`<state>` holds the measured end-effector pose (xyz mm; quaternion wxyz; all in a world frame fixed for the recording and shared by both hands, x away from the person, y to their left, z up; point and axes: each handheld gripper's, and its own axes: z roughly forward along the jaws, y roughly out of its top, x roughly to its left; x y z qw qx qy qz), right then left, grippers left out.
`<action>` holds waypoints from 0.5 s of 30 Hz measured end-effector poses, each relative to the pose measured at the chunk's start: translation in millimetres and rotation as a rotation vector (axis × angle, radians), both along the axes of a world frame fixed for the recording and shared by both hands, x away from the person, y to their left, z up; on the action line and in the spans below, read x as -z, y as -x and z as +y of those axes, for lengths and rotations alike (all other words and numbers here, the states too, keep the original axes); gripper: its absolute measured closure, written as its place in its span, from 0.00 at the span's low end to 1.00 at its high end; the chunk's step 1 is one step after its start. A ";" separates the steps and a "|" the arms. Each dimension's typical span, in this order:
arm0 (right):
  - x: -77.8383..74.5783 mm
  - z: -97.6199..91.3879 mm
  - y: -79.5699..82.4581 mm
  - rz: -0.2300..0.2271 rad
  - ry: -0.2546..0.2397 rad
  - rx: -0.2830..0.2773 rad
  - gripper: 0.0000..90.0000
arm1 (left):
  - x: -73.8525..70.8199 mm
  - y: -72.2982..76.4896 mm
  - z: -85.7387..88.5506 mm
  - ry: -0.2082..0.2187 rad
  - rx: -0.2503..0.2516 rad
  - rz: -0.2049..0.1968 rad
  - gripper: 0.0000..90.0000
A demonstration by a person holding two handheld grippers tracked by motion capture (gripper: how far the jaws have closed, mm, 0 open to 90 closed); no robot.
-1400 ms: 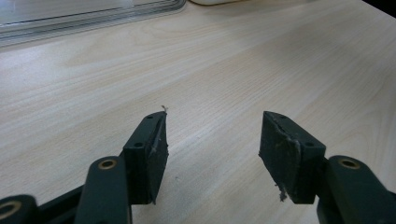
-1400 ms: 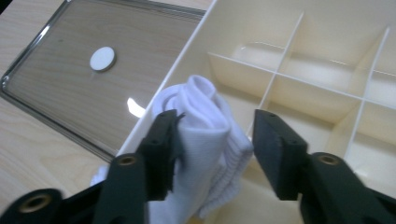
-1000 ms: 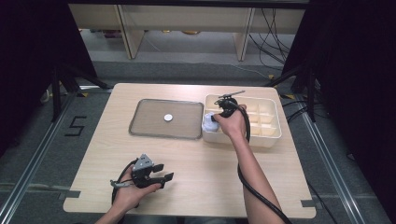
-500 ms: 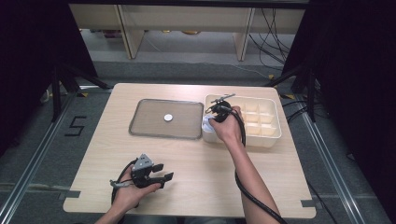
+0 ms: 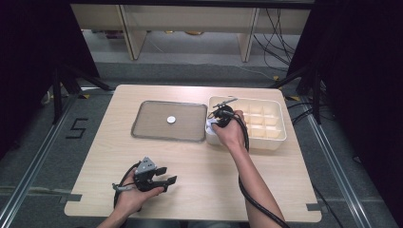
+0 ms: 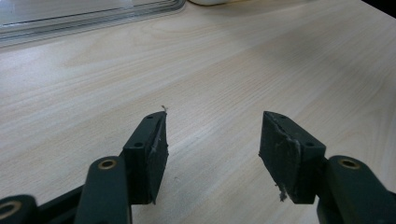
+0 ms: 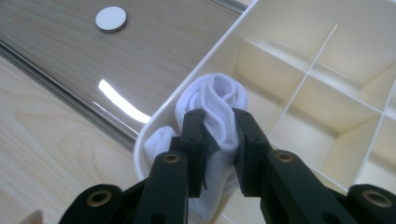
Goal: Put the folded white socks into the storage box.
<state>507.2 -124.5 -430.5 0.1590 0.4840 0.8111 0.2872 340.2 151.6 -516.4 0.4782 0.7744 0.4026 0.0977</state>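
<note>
The right claw [image 7: 218, 140] has been drawn nearer, clamped on a rolled white cloth [image 7: 215, 105] at the cream divided plastic box's [image 5: 278, 133] near-left compartment. The left claw [image 6: 212, 144] is held wide above the bench [image 6: 233, 65].

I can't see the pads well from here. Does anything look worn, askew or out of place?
Yes: the left hand-held gripper has frayed pads, with threads peeling from the edges. The white cloth pinched by the right hand-held gripper also bulges over the organizer's corner rim rather than sitting in a compartment.
</note>
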 end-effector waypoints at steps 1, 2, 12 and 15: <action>0.4 -0.2 0.0 0.003 0.000 -0.004 0.85 | -0.3 0.2 0.1 -0.004 -0.003 -0.001 0.46; 1.1 -0.9 -0.7 -0.003 0.007 -0.009 0.85 | -0.4 0.1 0.4 -0.006 -0.001 -0.001 0.46; 5.7 -0.9 -0.6 0.017 0.001 -0.012 0.86 | -0.7 0.0 0.7 -0.006 0.002 -0.004 0.46; 8.4 0.8 0.0 0.027 -0.003 -0.003 0.86 | -1.1 0.0 0.7 -0.006 0.001 -0.002 0.46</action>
